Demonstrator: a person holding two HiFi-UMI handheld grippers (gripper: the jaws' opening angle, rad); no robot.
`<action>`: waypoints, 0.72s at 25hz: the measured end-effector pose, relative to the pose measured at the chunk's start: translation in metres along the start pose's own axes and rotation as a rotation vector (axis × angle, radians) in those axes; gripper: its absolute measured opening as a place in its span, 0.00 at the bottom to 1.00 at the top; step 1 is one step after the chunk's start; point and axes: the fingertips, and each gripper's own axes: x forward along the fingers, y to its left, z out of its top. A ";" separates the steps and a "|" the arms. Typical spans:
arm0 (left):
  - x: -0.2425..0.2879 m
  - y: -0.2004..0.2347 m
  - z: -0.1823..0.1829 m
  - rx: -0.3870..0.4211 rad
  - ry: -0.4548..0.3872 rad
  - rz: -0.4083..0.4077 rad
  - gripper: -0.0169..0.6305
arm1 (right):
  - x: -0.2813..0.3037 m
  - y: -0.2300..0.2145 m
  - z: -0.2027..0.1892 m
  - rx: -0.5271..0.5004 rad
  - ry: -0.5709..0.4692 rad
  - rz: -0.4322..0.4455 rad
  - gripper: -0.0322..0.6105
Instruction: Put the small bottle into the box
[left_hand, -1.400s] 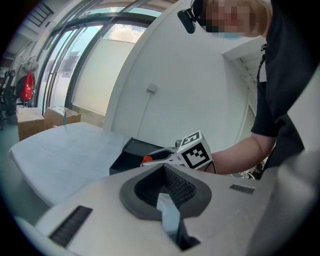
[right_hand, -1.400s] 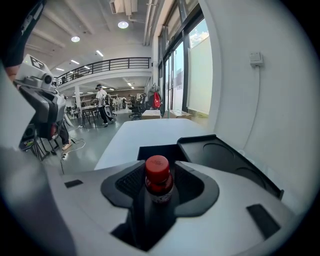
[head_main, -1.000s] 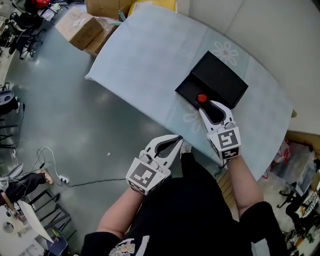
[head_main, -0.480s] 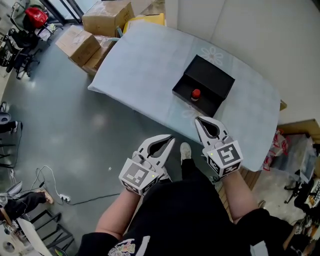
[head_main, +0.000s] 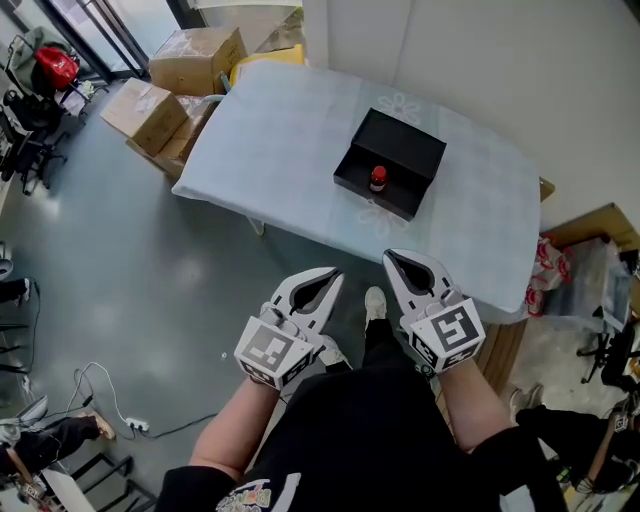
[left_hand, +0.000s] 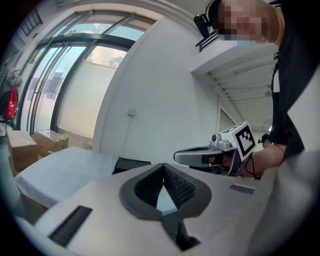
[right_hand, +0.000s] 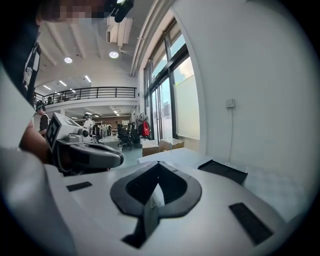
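Note:
The small bottle (head_main: 378, 178) with a red cap stands upright inside the open black box (head_main: 400, 145) on the pale-blue covered table (head_main: 280, 130). Both grippers hang well back from the table's near edge, over the floor, close to the person's body. My left gripper (head_main: 335, 272) is shut with nothing in it. My right gripper (head_main: 390, 256) is shut and empty too. In the left gripper view the closed jaw tips (left_hand: 162, 165) point toward the box (left_hand: 131, 163), with the right gripper (left_hand: 200, 156) alongside. In the right gripper view the box (right_hand: 222, 171) lies ahead on the right and the left gripper (right_hand: 90, 152) on the left.
Cardboard boxes (head_main: 190, 55) (head_main: 140, 105) are stacked on the floor beyond the table's left end. A wooden crate (head_main: 590, 230) and plastic bags stand to the right. Office chairs (head_main: 30, 110) and a floor cable (head_main: 90, 400) are at the far left.
A second ago the right gripper was open at the box with the bottle by its tips; it has shut empty, and both grippers have drawn back from the table, leaving the bottle in the box.

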 end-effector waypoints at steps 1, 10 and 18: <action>-0.003 -0.003 -0.001 0.002 0.003 -0.006 0.04 | -0.004 0.005 -0.002 0.005 0.002 -0.002 0.06; -0.018 -0.030 -0.016 -0.006 0.028 -0.038 0.04 | -0.036 0.031 -0.017 0.008 0.021 -0.011 0.06; -0.020 -0.042 -0.015 0.008 0.030 -0.048 0.04 | -0.048 0.038 -0.020 0.017 0.015 -0.012 0.06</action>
